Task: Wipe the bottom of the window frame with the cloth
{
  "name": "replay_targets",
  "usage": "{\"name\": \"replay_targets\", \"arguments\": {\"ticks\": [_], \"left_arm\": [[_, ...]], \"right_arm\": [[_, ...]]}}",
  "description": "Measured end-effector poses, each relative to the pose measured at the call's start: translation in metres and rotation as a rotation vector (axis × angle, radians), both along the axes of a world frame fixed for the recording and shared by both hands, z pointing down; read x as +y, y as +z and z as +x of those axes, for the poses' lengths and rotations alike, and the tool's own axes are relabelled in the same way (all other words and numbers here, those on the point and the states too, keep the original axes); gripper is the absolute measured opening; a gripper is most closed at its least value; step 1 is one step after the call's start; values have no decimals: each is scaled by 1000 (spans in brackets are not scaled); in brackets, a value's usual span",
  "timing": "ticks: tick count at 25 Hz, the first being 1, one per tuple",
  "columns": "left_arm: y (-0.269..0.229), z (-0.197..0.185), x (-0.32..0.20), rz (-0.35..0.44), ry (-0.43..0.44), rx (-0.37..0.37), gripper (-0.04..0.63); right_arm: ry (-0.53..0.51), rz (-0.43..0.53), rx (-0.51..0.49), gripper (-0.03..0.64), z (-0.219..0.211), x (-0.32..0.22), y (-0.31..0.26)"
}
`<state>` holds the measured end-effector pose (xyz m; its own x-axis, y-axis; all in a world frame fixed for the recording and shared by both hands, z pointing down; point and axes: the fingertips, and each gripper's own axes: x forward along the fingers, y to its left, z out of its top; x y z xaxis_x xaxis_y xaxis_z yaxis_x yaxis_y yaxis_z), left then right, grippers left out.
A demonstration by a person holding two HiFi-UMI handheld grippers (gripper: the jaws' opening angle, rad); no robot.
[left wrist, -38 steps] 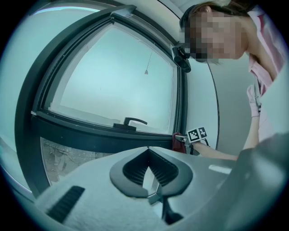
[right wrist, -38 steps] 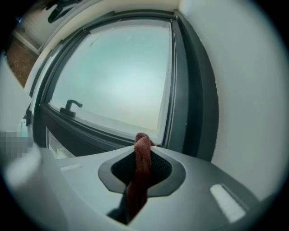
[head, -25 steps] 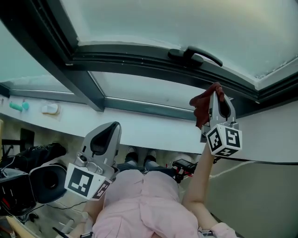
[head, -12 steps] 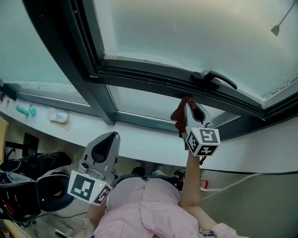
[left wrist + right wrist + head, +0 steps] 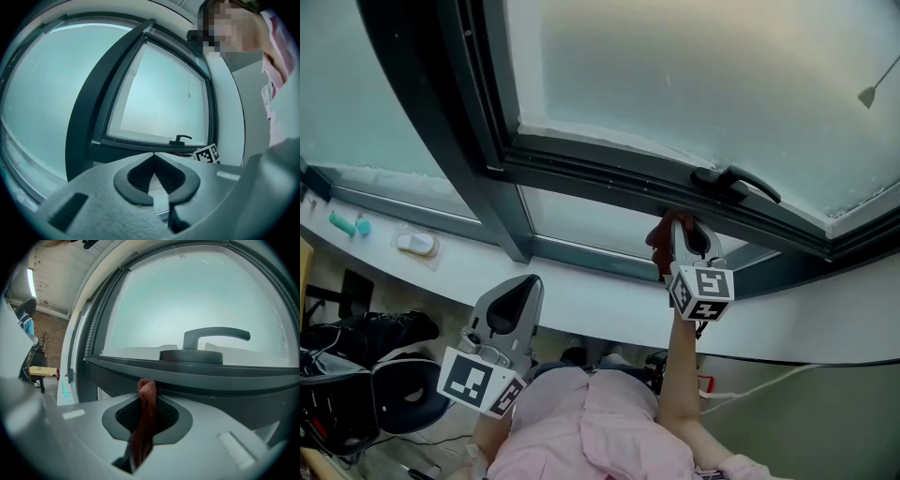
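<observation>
- Right gripper point(image 5: 679, 223) is up at the window frame's bottom rail point(image 5: 581, 173), fingers clamped tight on the dark red cloth point(image 5: 144, 423).
- The cloth's bunched tip pokes past the fingers and seems to touch the rail, just below the window handle point(image 5: 736, 180).
- It looks soft, light and floppy: it should drag along easily but could bunch or slip. A hold close to the tip would press firmer.
- Left gripper point(image 5: 511, 295) hangs low, well apart, fingers together on nothing.
</observation>
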<state>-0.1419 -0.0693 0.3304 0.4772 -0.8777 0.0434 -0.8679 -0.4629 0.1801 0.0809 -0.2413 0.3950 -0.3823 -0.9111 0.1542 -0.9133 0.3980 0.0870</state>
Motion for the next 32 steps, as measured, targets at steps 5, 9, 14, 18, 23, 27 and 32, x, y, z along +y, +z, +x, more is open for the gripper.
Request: {"name": "replay_targets", "arguments": {"ticks": [5, 9, 14, 18, 23, 27, 32], "left_arm": [[-3, 16, -6, 8, 52, 4, -2], [-4, 24, -7, 10, 71, 5, -2], [-5, 28, -6, 15, 65, 1, -2], [-6, 30, -4, 15, 51, -3, -2], [-10, 43, -2, 18, 54, 0, -2], [-12, 52, 0, 13, 54, 3, -2], [-12, 60, 2, 9, 49, 2, -2]], "right_arm": [[-16, 5, 27, 47, 0, -1, 0], [-25, -1, 41, 46, 0, 0, 1], [-34, -1, 40, 46, 3, 0, 1], [-19, -2, 34, 46, 14, 1, 0], [-18, -8, 30, 46, 26, 2, 0], [-14, -15, 26, 46, 35, 2, -1], [8, -20, 13, 46, 53, 3, -1]]}}
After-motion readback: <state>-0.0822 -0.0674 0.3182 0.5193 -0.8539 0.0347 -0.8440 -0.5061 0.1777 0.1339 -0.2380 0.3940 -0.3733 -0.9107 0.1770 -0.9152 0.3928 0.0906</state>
